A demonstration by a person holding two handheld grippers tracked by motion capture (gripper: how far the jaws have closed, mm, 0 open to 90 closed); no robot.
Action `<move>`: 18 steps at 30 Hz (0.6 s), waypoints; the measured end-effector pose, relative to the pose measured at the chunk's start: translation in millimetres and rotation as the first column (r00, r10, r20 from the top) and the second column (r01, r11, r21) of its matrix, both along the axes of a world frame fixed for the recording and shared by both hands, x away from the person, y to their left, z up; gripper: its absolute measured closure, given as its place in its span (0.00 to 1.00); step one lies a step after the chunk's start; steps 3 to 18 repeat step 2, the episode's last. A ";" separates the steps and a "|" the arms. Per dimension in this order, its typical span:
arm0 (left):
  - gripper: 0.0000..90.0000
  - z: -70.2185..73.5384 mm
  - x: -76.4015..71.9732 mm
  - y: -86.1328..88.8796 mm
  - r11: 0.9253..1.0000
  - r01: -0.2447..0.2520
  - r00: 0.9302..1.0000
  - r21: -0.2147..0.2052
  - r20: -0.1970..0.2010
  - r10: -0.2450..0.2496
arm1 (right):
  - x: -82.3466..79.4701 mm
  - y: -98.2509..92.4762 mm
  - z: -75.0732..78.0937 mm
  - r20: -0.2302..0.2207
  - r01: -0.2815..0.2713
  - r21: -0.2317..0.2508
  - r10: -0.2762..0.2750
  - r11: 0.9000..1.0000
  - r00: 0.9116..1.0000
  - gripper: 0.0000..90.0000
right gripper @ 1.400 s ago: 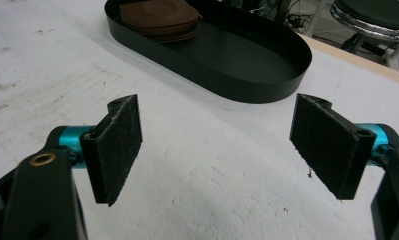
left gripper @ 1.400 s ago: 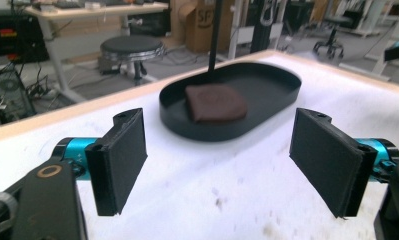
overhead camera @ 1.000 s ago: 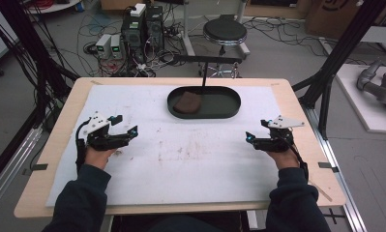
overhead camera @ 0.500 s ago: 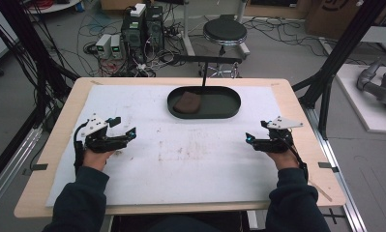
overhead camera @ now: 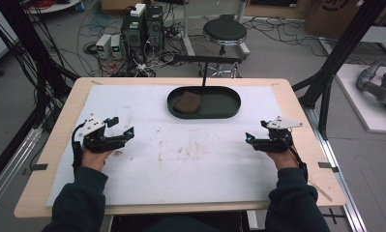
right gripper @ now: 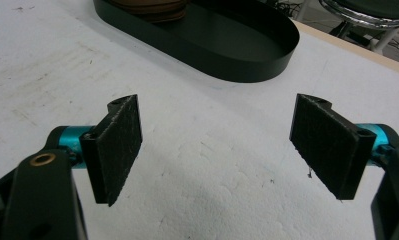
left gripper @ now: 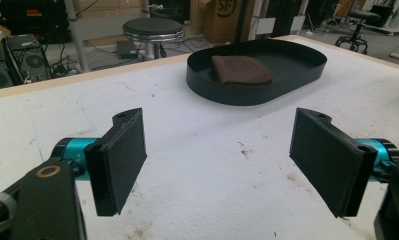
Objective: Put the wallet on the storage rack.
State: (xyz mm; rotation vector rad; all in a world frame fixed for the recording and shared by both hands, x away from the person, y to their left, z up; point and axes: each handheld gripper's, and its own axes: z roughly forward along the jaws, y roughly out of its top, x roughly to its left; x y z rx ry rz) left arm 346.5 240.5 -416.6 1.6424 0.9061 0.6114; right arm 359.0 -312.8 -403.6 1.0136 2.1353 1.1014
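Matt black tray (overhead camera: 229,108), brown cloth (overhead camera: 187,102), stained white sheet (overhead camera: 195,159)

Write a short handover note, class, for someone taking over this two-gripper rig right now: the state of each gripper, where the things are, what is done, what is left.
Left gripper: open, holding nothing, low over the white mat on the table's left side.
Right gripper: open, holding nothing, low over the mat on the right side.
Things: the black oval tray sits at the far middle of the mat; the brown folded cloth lies in its left end.
Done: nothing is gripped; the cloth lies in the tray.
Left: probably reaching forward for the cloth or tray; the left gripper is somewhat nearer the cloth.
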 end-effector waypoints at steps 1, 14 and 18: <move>0.25 0.0 0.0 0.2 1.000 0.001 1.000 -0.001 -0.001 -0.001 | 0.1 -0.1 0.0 -0.001 0.000 -0.001 0.000 1.000 1.000 0.24; 0.25 -0.2 -0.1 0.3 1.000 -0.002 1.000 -0.002 -0.002 0.002 | 0.2 0.0 -0.2 -0.003 0.000 -0.001 0.000 1.000 1.000 0.24; 0.25 -0.2 -0.1 0.3 1.000 -0.002 1.000 -0.002 -0.002 0.002 | 0.2 0.0 -0.2 -0.003 0.000 -0.001 0.000 1.000 1.000 0.24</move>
